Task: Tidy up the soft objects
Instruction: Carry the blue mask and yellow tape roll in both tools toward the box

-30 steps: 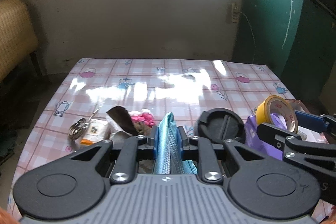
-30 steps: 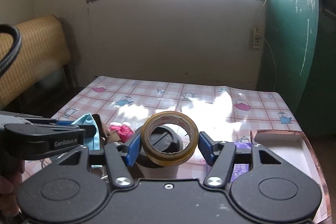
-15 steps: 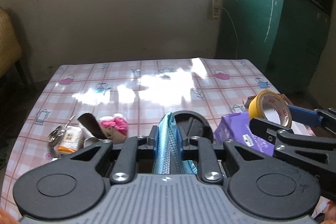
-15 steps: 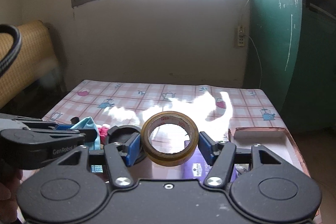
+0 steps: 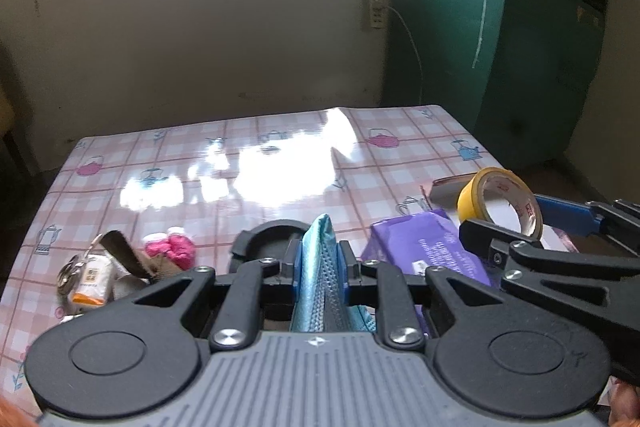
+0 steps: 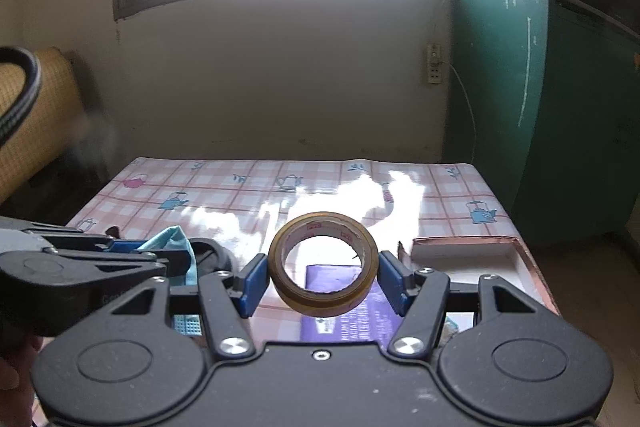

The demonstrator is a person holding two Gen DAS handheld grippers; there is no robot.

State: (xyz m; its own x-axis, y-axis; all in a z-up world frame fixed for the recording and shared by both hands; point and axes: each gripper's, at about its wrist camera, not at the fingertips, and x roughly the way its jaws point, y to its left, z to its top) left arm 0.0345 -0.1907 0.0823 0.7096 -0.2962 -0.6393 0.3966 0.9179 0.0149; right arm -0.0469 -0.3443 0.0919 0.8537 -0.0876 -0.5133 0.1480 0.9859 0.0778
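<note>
Both tongs are loaded and nothing looks sorted yet, so the task seems to be in its carrying stage. The left tongs [image 5: 321,261] are pinched fully shut on a teal cloth [image 5: 320,259] that stands up between the blue pads and hangs down behind them. The right tongs [image 6: 322,277] stand fairly wide, clamped on a roll of tape [image 6: 323,263] held upright across its outer rim, well above the table [image 6: 224,195]. Just under and beyond the right tongs lies a purple packet [image 6: 344,291], and to their right an open cardboard box [image 6: 524,267], which I judge to be the likely drop-off; its inside is only partly visible. Just ahead of the left tongs sits a black round lid [image 5: 272,239]. Further to their left, still loose on the table, are a pink soft thing [image 5: 170,249], a dark brown strip [image 5: 120,253] and a small white-and-orange packet [image 5: 90,281] with keys. Those, and both held items, remain to be placed.
</note>
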